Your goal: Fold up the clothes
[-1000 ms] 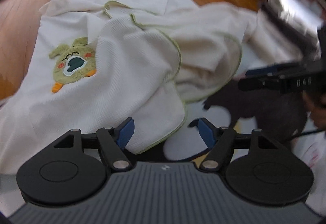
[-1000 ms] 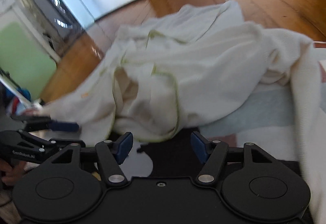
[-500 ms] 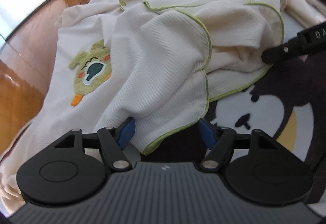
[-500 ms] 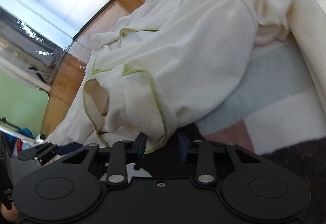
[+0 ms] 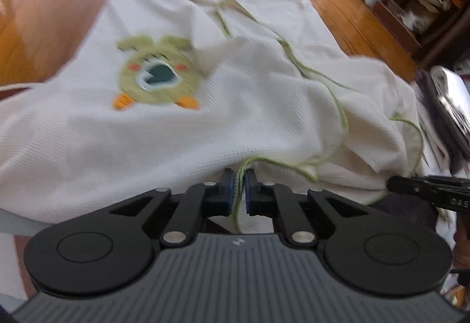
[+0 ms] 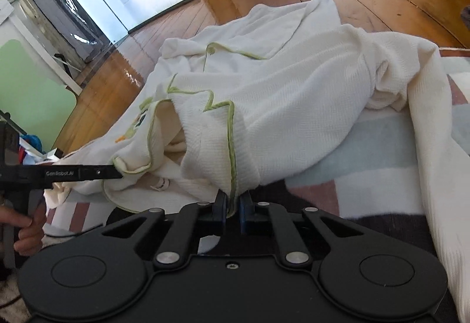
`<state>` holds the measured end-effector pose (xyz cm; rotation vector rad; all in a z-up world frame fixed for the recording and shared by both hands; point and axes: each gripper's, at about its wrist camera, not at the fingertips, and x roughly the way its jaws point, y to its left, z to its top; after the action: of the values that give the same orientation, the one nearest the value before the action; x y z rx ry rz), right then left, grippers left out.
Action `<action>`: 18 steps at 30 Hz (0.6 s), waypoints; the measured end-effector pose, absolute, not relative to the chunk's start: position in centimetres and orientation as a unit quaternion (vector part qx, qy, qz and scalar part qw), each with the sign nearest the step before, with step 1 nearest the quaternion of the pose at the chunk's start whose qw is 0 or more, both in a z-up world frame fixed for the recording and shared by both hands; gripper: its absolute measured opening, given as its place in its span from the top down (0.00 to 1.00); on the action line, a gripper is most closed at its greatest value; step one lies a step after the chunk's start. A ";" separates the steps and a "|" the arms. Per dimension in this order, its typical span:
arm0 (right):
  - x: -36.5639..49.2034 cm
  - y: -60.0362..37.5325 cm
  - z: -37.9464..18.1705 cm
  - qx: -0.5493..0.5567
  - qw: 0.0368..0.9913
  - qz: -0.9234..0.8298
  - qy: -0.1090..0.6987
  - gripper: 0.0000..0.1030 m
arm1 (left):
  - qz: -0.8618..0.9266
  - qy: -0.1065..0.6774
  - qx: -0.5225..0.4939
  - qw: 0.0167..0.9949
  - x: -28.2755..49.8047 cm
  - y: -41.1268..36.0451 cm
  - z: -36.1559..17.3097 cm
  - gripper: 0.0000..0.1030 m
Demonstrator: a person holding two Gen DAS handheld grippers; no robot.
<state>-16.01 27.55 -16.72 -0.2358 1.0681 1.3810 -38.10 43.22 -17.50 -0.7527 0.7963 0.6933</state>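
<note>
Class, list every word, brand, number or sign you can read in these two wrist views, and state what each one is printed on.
"GenRobot.AI": white print on the side of the left gripper, right wrist view.
"DAS": partly legible print on the side of the right gripper, left wrist view; possibly cut off.
Small emblem on the grey gripper body: a mark, no letters.
White garment: an embroidered green cartoon animal, no words.

On the side of my left gripper, seen from my right wrist, I read "GenRobot.AI" in pale letters. On my right gripper, seen from my left wrist, only "DAS" shows at the picture's edge. I can read nothing else.
</note>
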 end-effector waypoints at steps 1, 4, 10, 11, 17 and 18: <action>-16.2 27.6 -17.2 -0.113 0.637 0.602 0.468 0.90 | 0.319 0.385 -0.340 0.797 -37.4 43.1 -17.8 0.82; -16.6 27.9 -18.4 -0.126 0.641 0.591 0.473 0.90 | 0.325 0.417 -0.293 0.797 -35.6 42.6 -18.3 0.81; -17.1 27.5 -15.7 -0.144 0.626 0.635 0.428 0.90 | 0.420 0.322 -0.238 0.814 -38.7 43.0 -11.6 0.97; -16.7 26.8 -14.1 -0.124 0.620 0.644 0.431 0.90 | 0.418 0.302 -0.254 0.818 -39.8 42.9 -9.9 0.97; -18.3 20.8 -6.5 -0.086 0.586 0.681 0.431 0.95 | 0.360 0.295 -0.269 0.843 -41.8 39.3 -4.9 0.97; -19.6 20.5 -7.4 -0.125 0.593 0.670 0.428 0.95 | 0.348 0.305 -0.281 0.841 -41.5 39.0 -5.5 0.97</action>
<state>-19.57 20.50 -7.39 -0.2909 0.9943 1.5578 -41.47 38.99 -5.48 -0.5932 0.6451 0.7358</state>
